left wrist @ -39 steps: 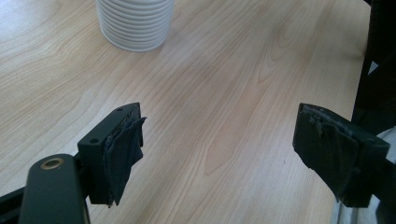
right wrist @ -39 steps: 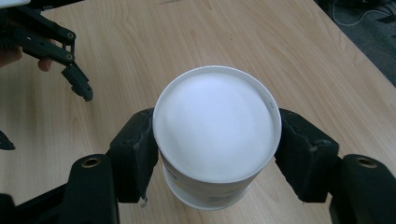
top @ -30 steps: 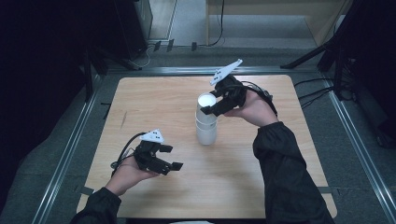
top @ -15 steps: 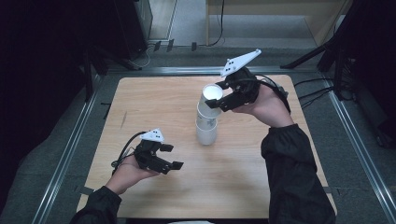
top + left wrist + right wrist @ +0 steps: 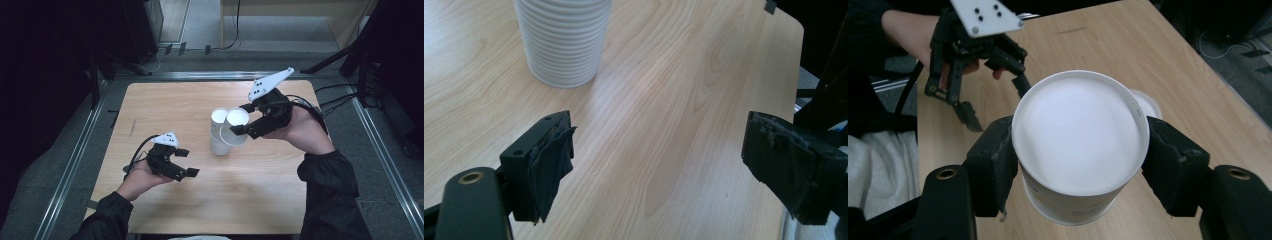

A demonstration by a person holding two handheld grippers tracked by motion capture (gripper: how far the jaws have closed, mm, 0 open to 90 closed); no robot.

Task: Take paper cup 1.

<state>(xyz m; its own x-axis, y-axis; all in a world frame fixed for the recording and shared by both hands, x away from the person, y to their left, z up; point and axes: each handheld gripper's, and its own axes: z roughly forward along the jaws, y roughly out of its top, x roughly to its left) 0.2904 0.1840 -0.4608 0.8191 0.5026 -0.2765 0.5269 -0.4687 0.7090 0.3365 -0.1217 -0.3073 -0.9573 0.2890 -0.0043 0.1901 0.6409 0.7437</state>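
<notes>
White paper makes up the cup that the right gripper pinches between its two fingers, the pads pressing its wall on both sides just under the rim. In the high view this cup hangs tilted in the air, just beside the top of the stack of cups that stands near the middle of the wooden counter, and it covers part of the stack's right side. In the right gripper view the held cup hides nearly all of the stack, of which a sliver of white rim peeks out at the right. A yellowish band with faint marks runs around the held cup's lower wall; whether it is printing or a label is too blurred to read.

Farther off, nearer the person's edge of the counter, the left gripper lies low, well apart from the stack. Its fingers are spread wide with bare wood between them, and they have just been opening further. Its own view cuts off the stack's top, leaving the ribbed white lower wall resting on the counter. Both pads look frayed. Dark sleeves cover both forearms, and the surroundings of the counter are too dim to make out.
</notes>
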